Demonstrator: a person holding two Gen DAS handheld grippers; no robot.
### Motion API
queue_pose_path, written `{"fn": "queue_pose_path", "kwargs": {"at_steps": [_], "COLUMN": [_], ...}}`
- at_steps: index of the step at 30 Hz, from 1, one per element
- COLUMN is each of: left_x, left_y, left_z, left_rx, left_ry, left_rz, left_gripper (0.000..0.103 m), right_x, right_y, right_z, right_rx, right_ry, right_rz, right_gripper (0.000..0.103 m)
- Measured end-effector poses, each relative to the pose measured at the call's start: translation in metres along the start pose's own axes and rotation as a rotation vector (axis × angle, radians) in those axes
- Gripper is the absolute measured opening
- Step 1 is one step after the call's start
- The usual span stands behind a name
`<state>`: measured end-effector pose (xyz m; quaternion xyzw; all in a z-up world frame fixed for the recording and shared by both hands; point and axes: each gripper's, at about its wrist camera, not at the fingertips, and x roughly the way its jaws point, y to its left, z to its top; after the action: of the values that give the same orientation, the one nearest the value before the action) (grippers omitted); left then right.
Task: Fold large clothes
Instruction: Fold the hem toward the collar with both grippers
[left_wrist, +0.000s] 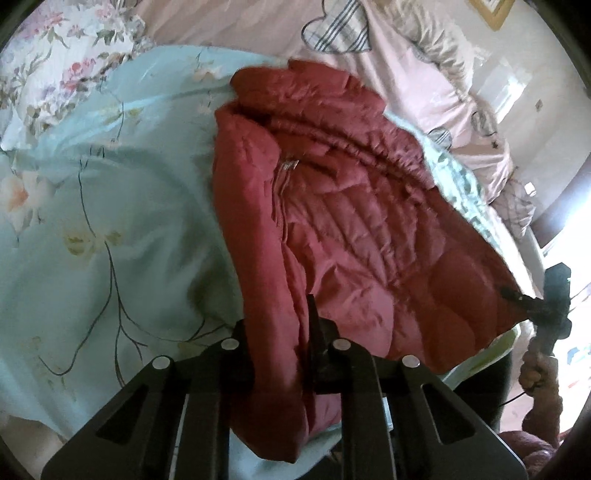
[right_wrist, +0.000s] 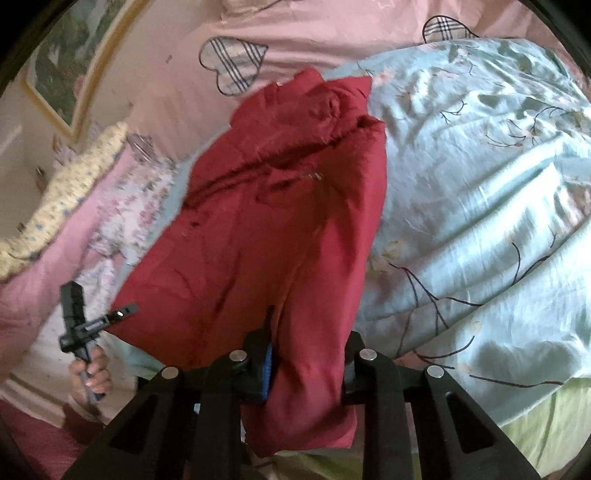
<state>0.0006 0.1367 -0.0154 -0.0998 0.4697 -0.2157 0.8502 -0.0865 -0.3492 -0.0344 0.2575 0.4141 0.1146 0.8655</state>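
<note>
Right now both grippers pinch the near hem of a red quilted jacket (left_wrist: 354, 206), which lies lengthwise on the bed with its collar end far from the cameras. Seen from the left wrist, the left gripper (left_wrist: 282, 354) has its fingers (left_wrist: 314, 332) closed on a thick fold of the jacket's left edge, the fabric bunching up between them and hanging down past the mount. At the opposite hem corner, far right in that view, the right gripper (left_wrist: 532, 302) grips the fabric, held by a hand (left_wrist: 541, 373) below it. From the right wrist, the right gripper's own fingers (right_wrist: 264, 369) are closed on a bulky roll of red cloth that droops below them; the left gripper (right_wrist: 118, 314) shows at the left, clamped on the other corner, with the hand (right_wrist: 90, 376) on its handle. Between the two corners the hem is stretched and lifted off the bedding. Under and beside the jacket spreads a pale blue floral quilt (left_wrist: 110, 206), rumpled but open on the jacket's left side. Beyond the collar lies a pink sheet (left_wrist: 258, 26) with plaid hearts. On the jacket's right side the quilt's edge and bed edge run close alongside, and a yellow dotted cloth (right_wrist: 66, 195) lies beyond.
</note>
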Motion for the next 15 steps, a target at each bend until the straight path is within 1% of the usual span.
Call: {"fn": "queue_pose_path", "kwargs": {"at_steps": [2, 4, 6, 8, 15], "left_x": [-0.009, -0.020, -0.027, -0.031, -0.032], "left_y": [0.000, -0.001, -0.004, -0.009, -0.022], "left_z": [0.011, 0.025, 0.038, 0.052, 0.089], "left_rx": [-0.001, -0.011, -0.008, -0.002, 0.023], "left_ry": [-0.033, -0.082, -0.130, -0.170, -0.256], "left_rz": [-0.012, -0.029, -0.020, -0.011, 0.019], "left_gripper": [0.014, 0.014, 0.014, 0.014, 0.013], "right_x": [-0.005, -0.009, -0.011, -0.014, -0.013], "right_y": [-0.002, -0.002, 0.000, 0.002, 0.008], "right_z": [0.008, 0.019, 0.030, 0.042, 0.080], "right_rx": [0.018, 0.029, 0.031, 0.027, 0.011], "right_ry": [-0.026, -0.062, -0.098, -0.132, -0.216], "right_rz": [0.037, 0.070, 0.091, 0.102, 0.115], "right_gripper": [0.023, 0.023, 0.023, 0.023, 0.023]}}
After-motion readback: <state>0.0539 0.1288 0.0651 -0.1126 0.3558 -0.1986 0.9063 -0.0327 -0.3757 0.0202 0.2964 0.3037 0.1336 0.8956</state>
